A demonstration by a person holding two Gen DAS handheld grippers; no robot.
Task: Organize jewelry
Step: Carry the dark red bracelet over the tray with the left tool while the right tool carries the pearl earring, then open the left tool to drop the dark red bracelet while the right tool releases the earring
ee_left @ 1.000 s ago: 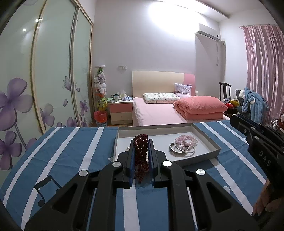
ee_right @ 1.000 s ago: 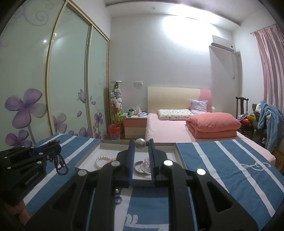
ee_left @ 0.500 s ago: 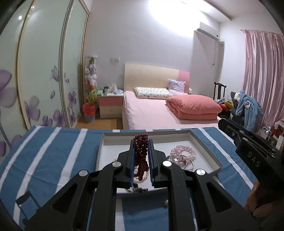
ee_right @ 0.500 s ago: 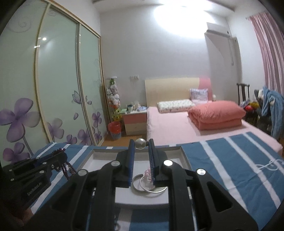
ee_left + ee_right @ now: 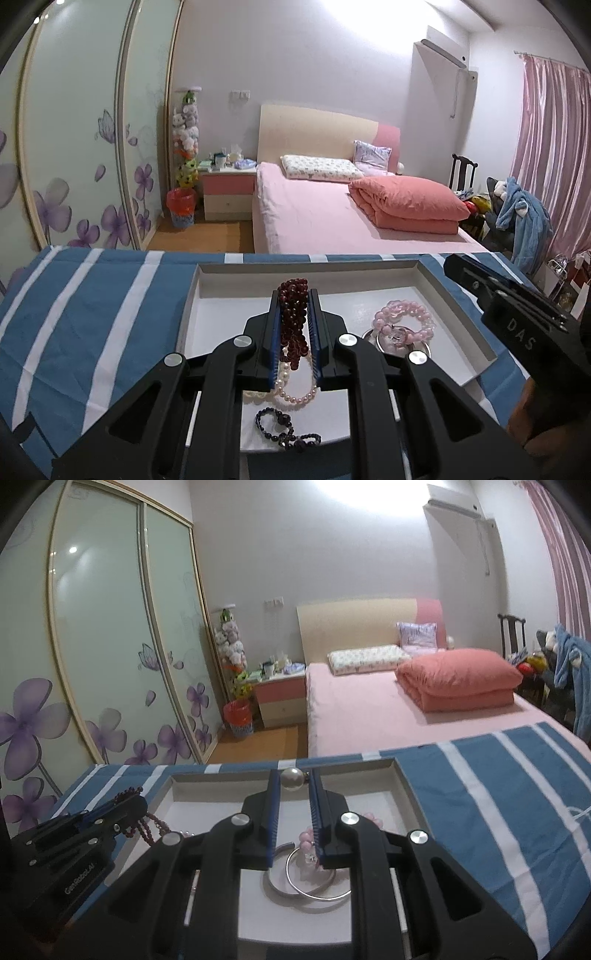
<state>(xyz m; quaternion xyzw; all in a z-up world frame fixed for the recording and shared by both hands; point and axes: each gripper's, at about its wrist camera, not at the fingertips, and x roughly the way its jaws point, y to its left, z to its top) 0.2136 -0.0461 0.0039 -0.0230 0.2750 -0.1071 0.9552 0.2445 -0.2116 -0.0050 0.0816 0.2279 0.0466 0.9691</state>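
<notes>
Presently: left gripper (image 5: 293, 325), clamped on a dark red bead bracelet (image 5: 293, 317), held above the white tray (image 5: 458, 295); right gripper (image 5: 293, 805), pinching a single pearl bead (image 5: 292, 779) at its fingertips, over the same tray; in the tray, pearl strand (image 5: 295, 393), pink bead bracelet (image 5: 404, 319), silver bangles (image 5: 314, 882), dark bead string (image 5: 284, 432); beneath, striped blue cloth (image 5: 92, 314).

Pearl strand (image 5: 291, 387) and silver bangles (image 5: 310, 882) partly behind gripper fingers.

Black claw (image 5: 293, 314), blue pads, silver screws
</notes>
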